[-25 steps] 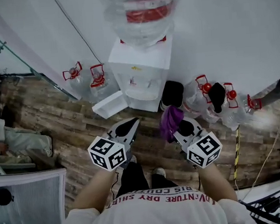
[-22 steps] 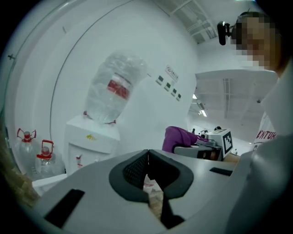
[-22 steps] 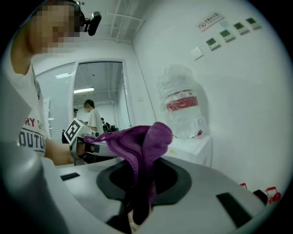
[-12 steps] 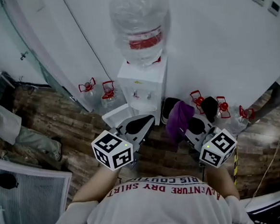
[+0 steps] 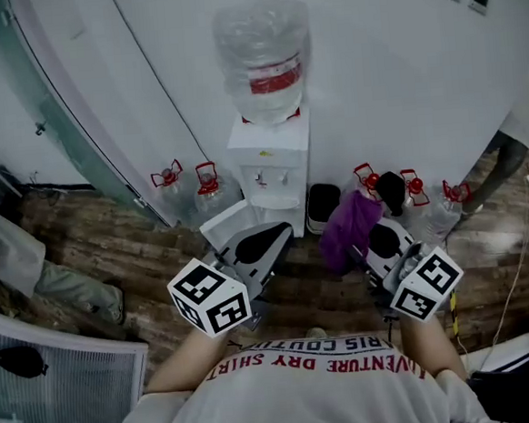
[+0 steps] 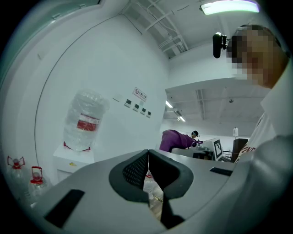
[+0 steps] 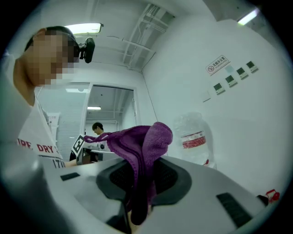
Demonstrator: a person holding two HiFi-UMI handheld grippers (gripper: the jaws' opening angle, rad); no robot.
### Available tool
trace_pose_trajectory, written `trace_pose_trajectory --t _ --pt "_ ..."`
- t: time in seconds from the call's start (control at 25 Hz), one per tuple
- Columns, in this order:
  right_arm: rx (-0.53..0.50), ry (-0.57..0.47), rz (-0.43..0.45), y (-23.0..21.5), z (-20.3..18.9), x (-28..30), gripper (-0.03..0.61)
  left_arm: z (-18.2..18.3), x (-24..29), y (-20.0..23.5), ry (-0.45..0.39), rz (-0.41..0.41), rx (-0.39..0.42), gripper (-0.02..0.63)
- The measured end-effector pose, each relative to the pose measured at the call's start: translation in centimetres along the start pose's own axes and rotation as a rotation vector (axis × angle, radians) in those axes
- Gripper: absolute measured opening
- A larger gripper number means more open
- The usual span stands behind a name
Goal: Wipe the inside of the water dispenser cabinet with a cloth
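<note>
Both grippers have drawn back from the water dispenser [image 5: 270, 164], now far centre. Right gripper [image 5: 381, 241] pinches the purple cloth [image 5: 350, 228], near right; it looks soft, light and floppy, best held bunched. Left gripper [image 5: 260, 245] is pressed together, empty

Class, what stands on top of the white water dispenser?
A large clear water bottle with a red label stands on the water dispenser. Its neck is hidden beneath its own body.

Water dispenser [image 5: 271, 160] cabinet inside behind left gripper [image 5: 280, 234] (head view); wall sign [image 6: 139, 93] txt too small
</note>
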State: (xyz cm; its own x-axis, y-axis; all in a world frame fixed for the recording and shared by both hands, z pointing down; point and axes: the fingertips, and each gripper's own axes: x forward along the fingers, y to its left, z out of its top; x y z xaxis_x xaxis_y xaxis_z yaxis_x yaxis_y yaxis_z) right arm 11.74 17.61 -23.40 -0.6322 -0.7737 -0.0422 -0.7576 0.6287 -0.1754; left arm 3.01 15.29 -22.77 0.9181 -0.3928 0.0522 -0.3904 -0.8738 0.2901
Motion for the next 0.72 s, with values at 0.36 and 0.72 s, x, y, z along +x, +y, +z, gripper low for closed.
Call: trace_pose_trajectory --t 0.36,0.72 --pt "-0.014 -0.016 -0.06 6.7 -1.4 -1.4 0.092 -1.7 -6.7 -3.1 0.002 -0.03 0.024 0.028" --pt "-0.008 -0.008 -0.089 10.5 -3.1 -2.4 0.092 -2.8 -10.7 -4.4 0.001 -0.051 0.013 0.028"
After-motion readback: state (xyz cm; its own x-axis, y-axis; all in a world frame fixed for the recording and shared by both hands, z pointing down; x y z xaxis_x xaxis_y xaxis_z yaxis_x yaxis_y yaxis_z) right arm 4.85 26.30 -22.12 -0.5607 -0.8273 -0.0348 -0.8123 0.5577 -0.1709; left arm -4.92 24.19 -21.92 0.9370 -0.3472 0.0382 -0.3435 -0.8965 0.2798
